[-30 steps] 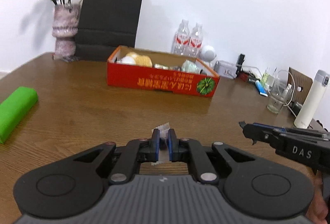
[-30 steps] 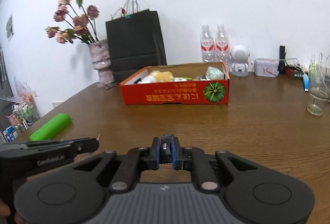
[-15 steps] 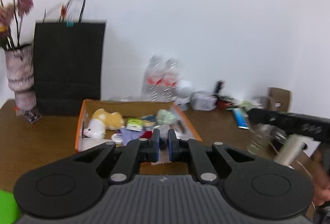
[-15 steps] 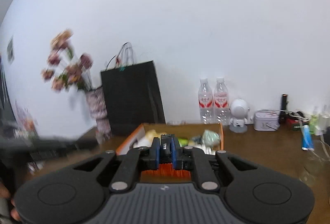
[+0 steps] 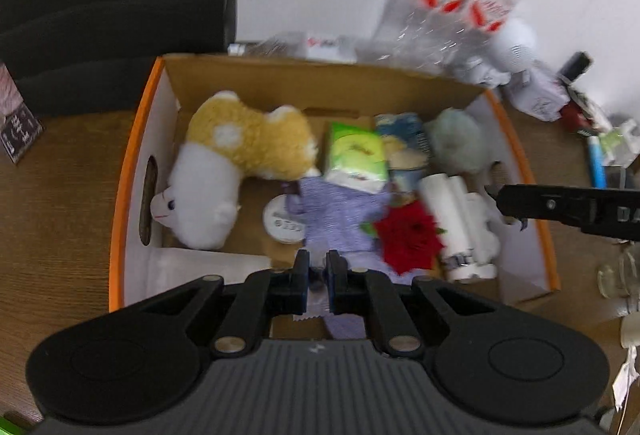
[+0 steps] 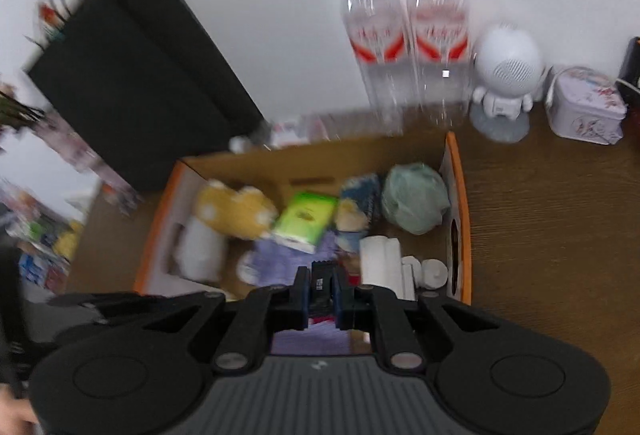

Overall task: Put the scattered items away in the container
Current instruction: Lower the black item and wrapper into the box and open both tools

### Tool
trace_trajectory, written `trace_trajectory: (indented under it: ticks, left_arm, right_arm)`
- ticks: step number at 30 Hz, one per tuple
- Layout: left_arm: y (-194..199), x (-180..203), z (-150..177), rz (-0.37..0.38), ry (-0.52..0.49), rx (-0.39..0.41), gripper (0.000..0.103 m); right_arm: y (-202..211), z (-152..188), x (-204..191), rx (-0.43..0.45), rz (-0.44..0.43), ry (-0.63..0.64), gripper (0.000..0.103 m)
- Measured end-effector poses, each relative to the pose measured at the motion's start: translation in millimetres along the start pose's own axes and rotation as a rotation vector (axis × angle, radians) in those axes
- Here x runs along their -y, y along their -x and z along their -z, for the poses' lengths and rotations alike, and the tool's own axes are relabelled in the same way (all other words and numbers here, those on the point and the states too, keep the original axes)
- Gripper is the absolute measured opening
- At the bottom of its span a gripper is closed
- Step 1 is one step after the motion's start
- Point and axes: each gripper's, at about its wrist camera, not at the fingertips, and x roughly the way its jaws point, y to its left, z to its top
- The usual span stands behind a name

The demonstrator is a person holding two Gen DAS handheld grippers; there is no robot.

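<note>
The orange cardboard box (image 5: pixel 132 163) holds a yellow-and-white plush (image 5: pixel 236 155), a green packet (image 5: pixel 356 155), a purple cloth (image 5: pixel 340 219), a red flower (image 5: pixel 412 235) and white rolls (image 5: pixel 456 219). My left gripper (image 5: pixel 318 275) is shut on a small white sachet (image 5: pixel 306 315) over the box's near edge. My right gripper (image 6: pixel 320 289) is shut on a small black block (image 6: pixel 322 283) above the box (image 6: pixel 456 195); its tip also shows in the left wrist view (image 5: pixel 560 207) at the box's right wall.
A black paper bag (image 6: pixel 136 83) stands behind the box. Two water bottles (image 6: pixel 404 31), a white robot figure (image 6: pixel 504 83) and a tin (image 6: pixel 584 111) stand at the back right on the wooden table (image 6: pixel 552 219). A glass (image 5: pixel 620 275) sits right.
Both grippers have moved forward and tilted down, from low over the table to above the box, each still holding its item.
</note>
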Motion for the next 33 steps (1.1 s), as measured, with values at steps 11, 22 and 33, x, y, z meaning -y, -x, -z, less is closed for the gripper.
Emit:
trace_trajectory:
  ticks: [11,22,33]
  left_arm:
    - [15.4,-22.6,-22.6,-0.129,0.05,-0.005,0.1]
    - [49.8,-13.6,-4.1,-0.237,0.05,-0.064,0.103]
    - [104.8,5.7,24.7,-0.188,0.053,-0.012,0.103]
  right_arm:
    - [-34.3,-15.0,4.2,-0.048,0.099,-0.015,0.055]
    - [-11.2,0.0,-7.4,-0.164,0.227,-0.045,0.089]
    - [31.5,36.2,-17.5,-0.142,0.205,-0.05,0.091]
